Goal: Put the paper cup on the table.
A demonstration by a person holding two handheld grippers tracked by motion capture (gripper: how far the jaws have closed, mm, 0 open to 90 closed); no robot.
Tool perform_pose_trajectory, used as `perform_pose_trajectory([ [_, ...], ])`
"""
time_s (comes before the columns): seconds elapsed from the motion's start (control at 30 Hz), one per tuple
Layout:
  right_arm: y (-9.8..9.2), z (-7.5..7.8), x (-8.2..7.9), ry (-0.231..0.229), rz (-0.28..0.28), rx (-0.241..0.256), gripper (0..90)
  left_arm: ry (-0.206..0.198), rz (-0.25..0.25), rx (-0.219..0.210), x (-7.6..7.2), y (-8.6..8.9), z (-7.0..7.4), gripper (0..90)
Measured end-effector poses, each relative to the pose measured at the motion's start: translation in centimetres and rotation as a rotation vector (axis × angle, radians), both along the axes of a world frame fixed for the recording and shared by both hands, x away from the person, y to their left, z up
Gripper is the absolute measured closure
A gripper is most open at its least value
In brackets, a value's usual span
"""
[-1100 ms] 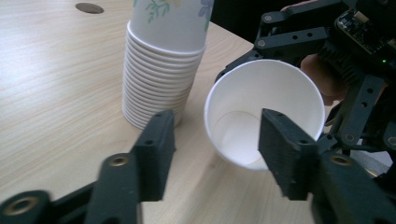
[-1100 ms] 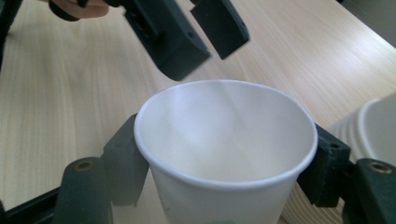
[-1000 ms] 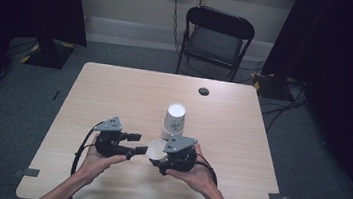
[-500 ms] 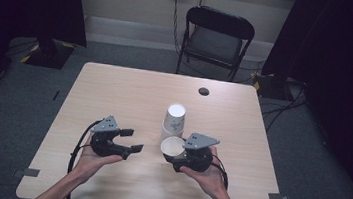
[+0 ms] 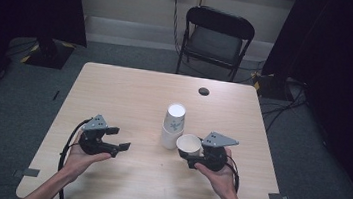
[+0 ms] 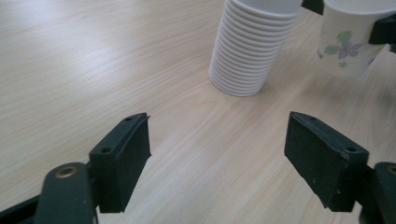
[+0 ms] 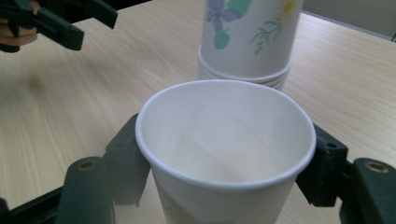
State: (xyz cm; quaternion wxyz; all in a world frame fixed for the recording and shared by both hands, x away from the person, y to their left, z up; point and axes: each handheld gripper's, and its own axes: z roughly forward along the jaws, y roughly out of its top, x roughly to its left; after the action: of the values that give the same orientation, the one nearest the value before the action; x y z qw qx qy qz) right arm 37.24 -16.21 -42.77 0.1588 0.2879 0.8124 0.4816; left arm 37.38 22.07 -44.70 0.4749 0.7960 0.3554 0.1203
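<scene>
Single paper cup [image 5: 189, 144]: white w/ floral print, upright, mouth open, empty inside, clamped at both sides between right gripper's jaws, just right of stack. Stack of paper cups [image 5: 173, 125]: upside down, base up, many ribbed rims at bottom, standing on table near centre.

Light falls from overhead onto the wooden table [image 5: 130, 94] and stays even there — around it the room sinks into near-black, curtains and floor barely readable. The high view is soft and a little grainy. In the left gripper view a pale sheen runs across the far tabletop, and the near black jaws blur. In the right gripper view the paper cup [image 7: 224, 149] is lit cleanly inside — the stack of cups [image 7: 247, 39] behind goes slightly soft.
</scene>
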Motion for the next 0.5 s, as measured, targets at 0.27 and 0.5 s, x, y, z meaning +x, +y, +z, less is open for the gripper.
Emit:
perform_pose_trajectory([
  [0.27, -1.3, 0.2, 0.9, -0.005, -0.062, 0.016, 30.5, 0.094, 0.015, 0.06, 0.2, 1.1, -1.3, 18.4],
  [0.5, -2.1, 0.0, 1.8, -0.012, -0.096, 0.024, 30.5, 0.092, 0.039, 0.163, 0.4, 1.8, -2.6, 19.4],
])
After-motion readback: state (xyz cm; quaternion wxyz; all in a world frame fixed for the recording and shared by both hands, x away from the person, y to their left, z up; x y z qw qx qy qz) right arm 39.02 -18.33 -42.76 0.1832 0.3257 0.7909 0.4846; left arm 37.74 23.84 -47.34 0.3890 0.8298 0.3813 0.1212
